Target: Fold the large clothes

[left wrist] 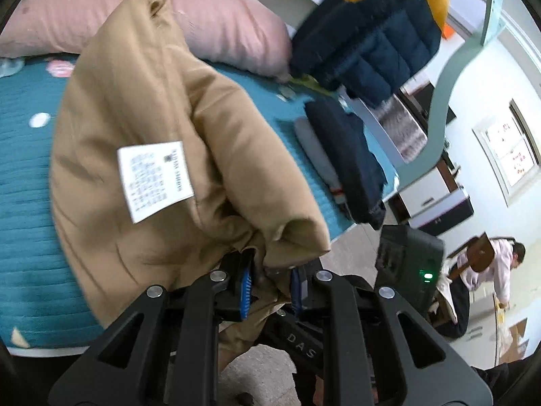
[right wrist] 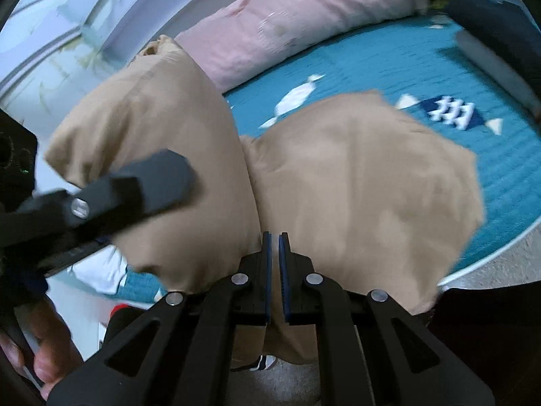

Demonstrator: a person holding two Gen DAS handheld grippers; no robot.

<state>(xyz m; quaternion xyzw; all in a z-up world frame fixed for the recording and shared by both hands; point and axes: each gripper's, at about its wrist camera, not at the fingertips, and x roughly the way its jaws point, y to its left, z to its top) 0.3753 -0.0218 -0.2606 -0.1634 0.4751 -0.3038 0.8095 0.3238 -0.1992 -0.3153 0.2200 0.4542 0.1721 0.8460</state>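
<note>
Room, left wrist view: bedroom, with a teal quilted bedspread filling the left, a pink pillow at the far edge, and floor at the near right.
Task garment, left wrist view: a tan garment, lifted and hanging in bulky folds above the bed, its white care label facing the camera.
Left gripper: jaws narrow, closed on a bunched edge of the tan garment near its lower right corner.
Other clothes: a folded dark blue pile lies on the bed to the right; a navy and yellow padded jacket sits beyond it at the far right.
Background: a person in a pale top bends over the floor, far right.
Room, right wrist view: same teal bedspread with fish patterns, and the pink pillow at the far side.
Task garment, right wrist view: the tan garment spreads in two lobes over the near bed edge, blurred.
Right gripper: jaws nearly together, apparently pinching a thin layer of the cloth, though blur makes this less than certain.
Left gripper seen from the right: its black finger crosses the left lobe.
Step in hand: both hands seem to be carrying a held edge, mid-fold or spreading.
Next move calls for: keeping both pinches firm, drawing the edge taut, and laying it flat on the bedspread.
</note>
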